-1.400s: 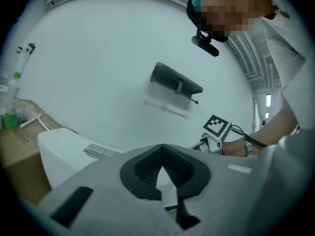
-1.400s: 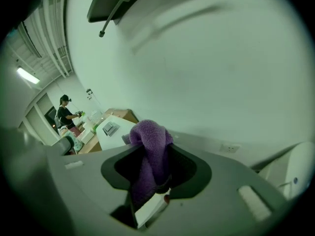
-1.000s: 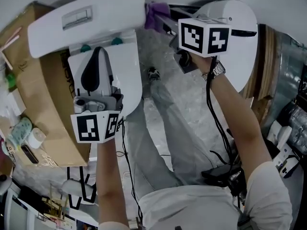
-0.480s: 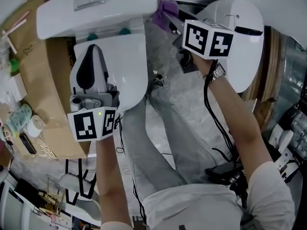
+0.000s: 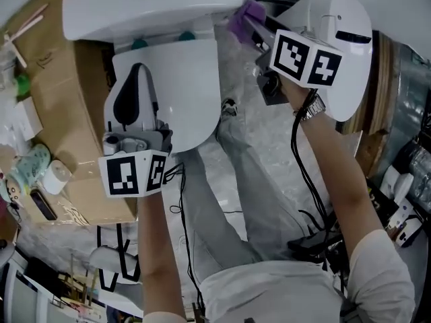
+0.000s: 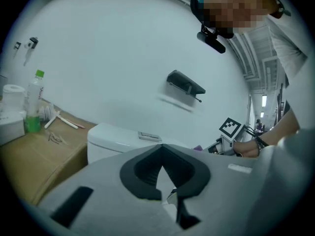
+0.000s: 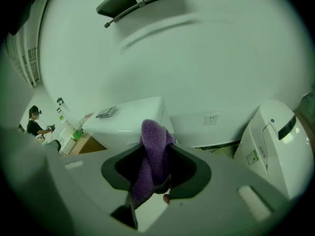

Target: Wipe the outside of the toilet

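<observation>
A purple cloth is clamped between the jaws of the right gripper and held just beside the 3 o'clock end of the cistern, while the jaws of the left gripper are pressed together on nothing over the toilet, seen at 11 o'clock in the head view.

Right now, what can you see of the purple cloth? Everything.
The purple cloth looks like soft, looped terry or microfibre, bunched into a thick fold. The right hand-held gripper is shut on it: its jaws clamp the middle, a rounded end sticks out past the tips and a narrower tail trails back between them. In the head view it sits by the right end of the toilet tank, near its top edge; whether it touches the tank can't be told.
</observation>
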The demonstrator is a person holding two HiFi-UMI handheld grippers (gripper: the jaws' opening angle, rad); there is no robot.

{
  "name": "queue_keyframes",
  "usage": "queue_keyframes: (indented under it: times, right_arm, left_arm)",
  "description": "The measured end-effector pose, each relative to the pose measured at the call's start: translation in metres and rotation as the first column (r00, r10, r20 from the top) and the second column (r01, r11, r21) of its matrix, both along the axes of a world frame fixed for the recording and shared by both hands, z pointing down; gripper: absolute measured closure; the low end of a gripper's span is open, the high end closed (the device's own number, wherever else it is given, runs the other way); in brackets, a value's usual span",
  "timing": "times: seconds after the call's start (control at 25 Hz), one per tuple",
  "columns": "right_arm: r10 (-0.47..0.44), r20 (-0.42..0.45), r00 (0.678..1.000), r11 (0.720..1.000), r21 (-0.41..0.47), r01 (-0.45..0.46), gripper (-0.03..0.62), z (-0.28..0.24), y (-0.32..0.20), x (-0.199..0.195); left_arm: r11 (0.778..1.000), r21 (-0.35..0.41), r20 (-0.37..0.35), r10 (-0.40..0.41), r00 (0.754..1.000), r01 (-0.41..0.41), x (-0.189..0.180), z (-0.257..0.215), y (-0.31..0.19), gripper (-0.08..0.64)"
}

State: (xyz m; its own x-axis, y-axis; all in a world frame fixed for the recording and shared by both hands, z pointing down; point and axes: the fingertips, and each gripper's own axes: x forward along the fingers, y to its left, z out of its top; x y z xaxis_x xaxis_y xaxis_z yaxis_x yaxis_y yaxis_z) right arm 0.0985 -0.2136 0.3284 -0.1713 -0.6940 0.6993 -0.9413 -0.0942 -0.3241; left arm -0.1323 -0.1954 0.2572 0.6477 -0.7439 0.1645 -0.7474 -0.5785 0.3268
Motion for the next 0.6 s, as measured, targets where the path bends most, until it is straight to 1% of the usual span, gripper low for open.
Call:
queue_keyframes:
  times: [0.08, 0.12, 0.28, 0.4, 0.48, 0.6]
  right_arm:
    - [0.053, 0.025, 0.998, 0.999, -0.008, -0.053, 0.446, 0.003, 0.005, -0.014]
    - [0.065, 0.039, 0.997, 0.998, -0.013, -0.064, 0.446, 0.005, 0.006, -0.025]
    - [0.036, 0.031, 0.999, 0.999, -0.012, -0.035, 0.446, 0.009, -0.004, -0.076]
    - [0.051, 0.058, 0.997, 0.999, -0.017, -0.050, 0.445, 0.012, -0.019, -0.109]
    - [0.051, 0.071, 0.996, 0.999, -0.021, -0.050, 0.445, 0.015, -0.025, -0.127]
    - [0.035, 0.069, 0.997, 0.999, -0.030, -0.033, 0.445, 0.016, -0.032, -0.150]
  left_arm:
    - [1.000, -0.006, 0.009, 0.029, 1.000, -0.029, -0.016, 0.003, 0.001, 0.555]
    - [0.999, -0.010, 0.018, 0.043, 0.999, -0.043, -0.024, 0.005, 0.001, 0.555]
    - [0.997, -0.004, 0.028, 0.078, 0.997, -0.078, -0.052, 0.002, -0.008, 0.555]
    - [0.996, 0.004, 0.018, 0.093, 0.996, -0.093, -0.070, -0.001, -0.014, 0.555]
    - [0.996, 0.001, 0.005, 0.092, 0.996, -0.092, -0.081, 0.000, -0.016, 0.555]
    - [0.997, -0.011, -0.021, 0.076, 0.997, -0.076, -0.099, 0.003, -0.021, 0.555]
